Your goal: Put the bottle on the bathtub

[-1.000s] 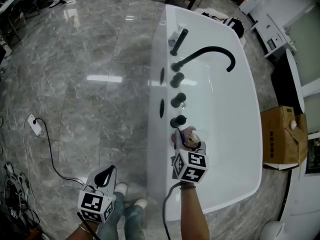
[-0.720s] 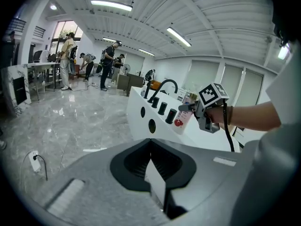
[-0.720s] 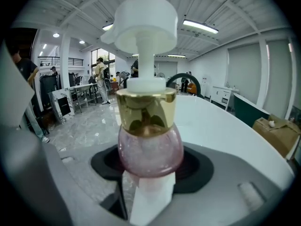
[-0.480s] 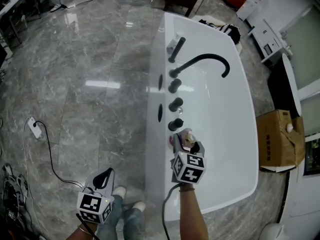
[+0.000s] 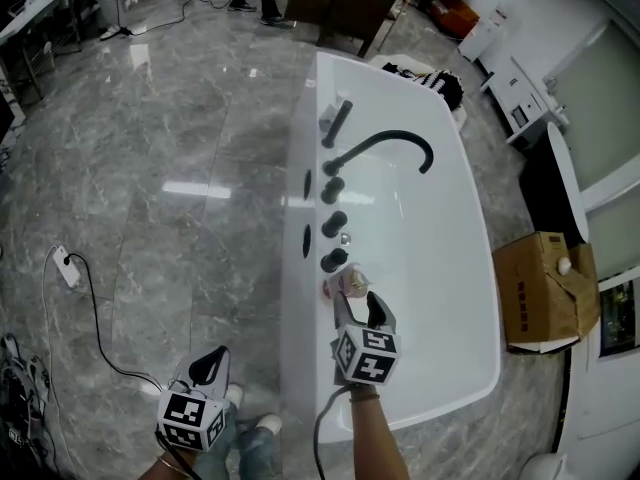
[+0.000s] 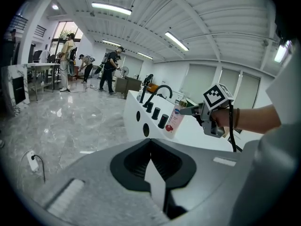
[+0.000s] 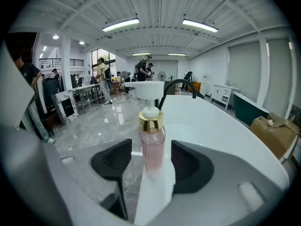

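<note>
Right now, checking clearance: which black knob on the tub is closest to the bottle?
The knob at the row's near end, beside the bottle; the other two knobs sit farther toward the spout.

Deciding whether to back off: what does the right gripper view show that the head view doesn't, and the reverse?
Right gripper view only: the right hand-held gripper stands open, gaps either side of the bottle. Head view only: bottle standing on the bathtub rim beside a black knob. Both: bottle between those jaws, black spout beyond.

No readable text, bottle label print too small to make out
</note>
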Motion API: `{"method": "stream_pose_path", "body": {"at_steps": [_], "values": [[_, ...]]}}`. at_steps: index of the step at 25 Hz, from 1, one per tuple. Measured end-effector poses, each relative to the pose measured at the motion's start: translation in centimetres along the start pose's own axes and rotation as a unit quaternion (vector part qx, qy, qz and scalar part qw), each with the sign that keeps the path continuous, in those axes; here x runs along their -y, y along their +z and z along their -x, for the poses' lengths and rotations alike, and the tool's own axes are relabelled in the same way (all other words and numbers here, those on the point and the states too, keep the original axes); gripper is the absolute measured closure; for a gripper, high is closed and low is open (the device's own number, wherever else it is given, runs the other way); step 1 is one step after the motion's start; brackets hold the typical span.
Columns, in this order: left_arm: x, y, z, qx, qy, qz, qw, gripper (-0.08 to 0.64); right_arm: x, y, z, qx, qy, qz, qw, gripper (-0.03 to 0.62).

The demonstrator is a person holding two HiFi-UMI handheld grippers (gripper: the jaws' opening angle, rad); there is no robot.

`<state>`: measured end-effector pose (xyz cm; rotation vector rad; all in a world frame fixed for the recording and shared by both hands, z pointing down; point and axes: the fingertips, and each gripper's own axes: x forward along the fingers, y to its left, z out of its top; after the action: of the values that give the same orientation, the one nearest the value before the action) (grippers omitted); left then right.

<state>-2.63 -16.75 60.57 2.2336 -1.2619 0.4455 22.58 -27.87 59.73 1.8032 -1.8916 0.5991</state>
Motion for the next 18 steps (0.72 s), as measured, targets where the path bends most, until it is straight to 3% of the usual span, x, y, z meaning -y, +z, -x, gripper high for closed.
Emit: {"method": "stream_pose_path", "body": {"at_steps": [8, 14, 18], "values": [[2.7, 3.9, 3.2, 0.023, 0.0, -0.015, 0.9996, 0.551, 0.4, 1.4, 7.1, 0.005, 0.012, -0.045, 0.999, 0.331], [6.2, 8.2, 5.4, 0.057, -0.014, -0.036, 0.9976, 0.551, 1.6, 3.2, 14.4, 0.043, 0.007, -0.064, 0.997, 0.331], [9.0, 11.0, 7.3, 0.08, -0.026, -0.039, 0.9957, 0.551, 2.8, 4.1, 19.9, 0.078, -0.011, -0.09, 0.993, 0.393]]}}
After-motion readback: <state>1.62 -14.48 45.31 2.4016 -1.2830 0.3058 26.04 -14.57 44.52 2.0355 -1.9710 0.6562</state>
